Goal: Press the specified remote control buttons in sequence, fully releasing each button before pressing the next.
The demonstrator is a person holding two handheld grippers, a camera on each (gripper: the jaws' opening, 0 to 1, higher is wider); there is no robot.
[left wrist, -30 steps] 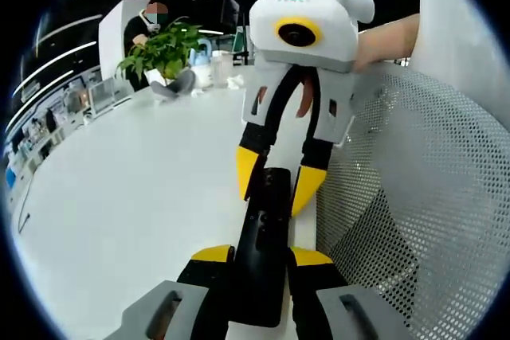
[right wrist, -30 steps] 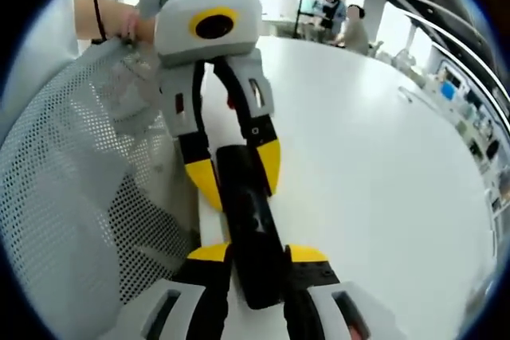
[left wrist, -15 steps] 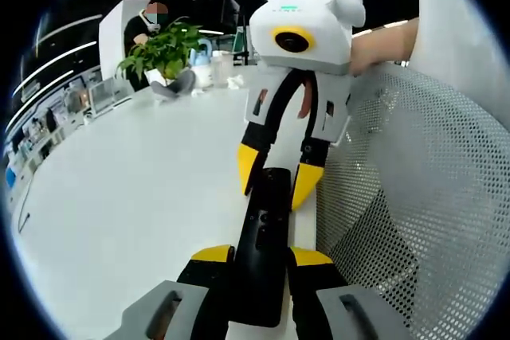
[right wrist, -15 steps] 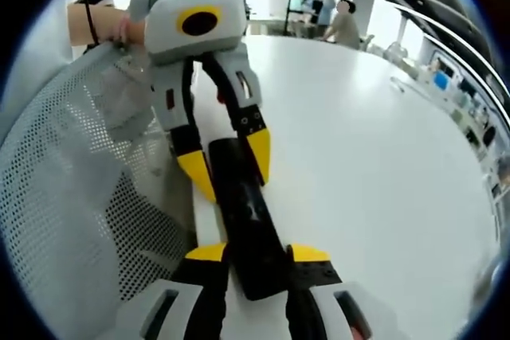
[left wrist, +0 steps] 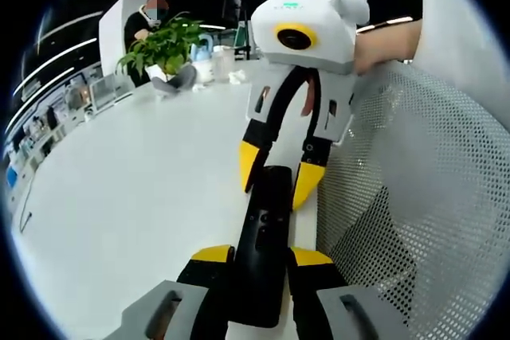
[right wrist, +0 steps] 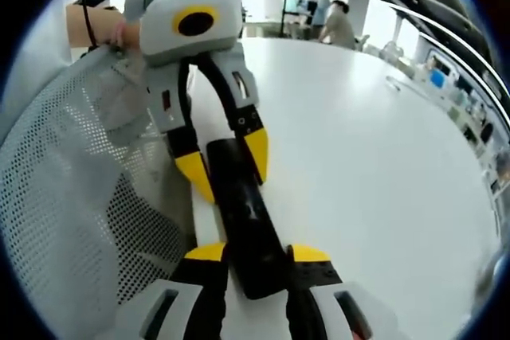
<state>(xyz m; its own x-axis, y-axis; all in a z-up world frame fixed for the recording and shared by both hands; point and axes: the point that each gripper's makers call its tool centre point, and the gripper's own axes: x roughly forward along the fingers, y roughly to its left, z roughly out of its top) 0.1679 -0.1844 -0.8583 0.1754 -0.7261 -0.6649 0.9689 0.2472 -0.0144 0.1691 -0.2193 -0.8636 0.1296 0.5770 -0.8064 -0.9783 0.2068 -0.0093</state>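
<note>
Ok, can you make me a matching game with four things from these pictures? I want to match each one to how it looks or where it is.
Things:
1. remote control
2. potted plant
3. mesh panel
4. table

Descriptions:
a. white, full of little holes
b. green, at the table's far end
c. black, gripped at both ends
d. white and smooth

Pairs: 1-c (the left tongs and the right tongs each hold one end), 2-b, 3-a, 4-d.

one remote control (left wrist: 263, 256), two grippers (left wrist: 275, 181) (right wrist: 227, 169), one potted plant (left wrist: 163, 49)
</note>
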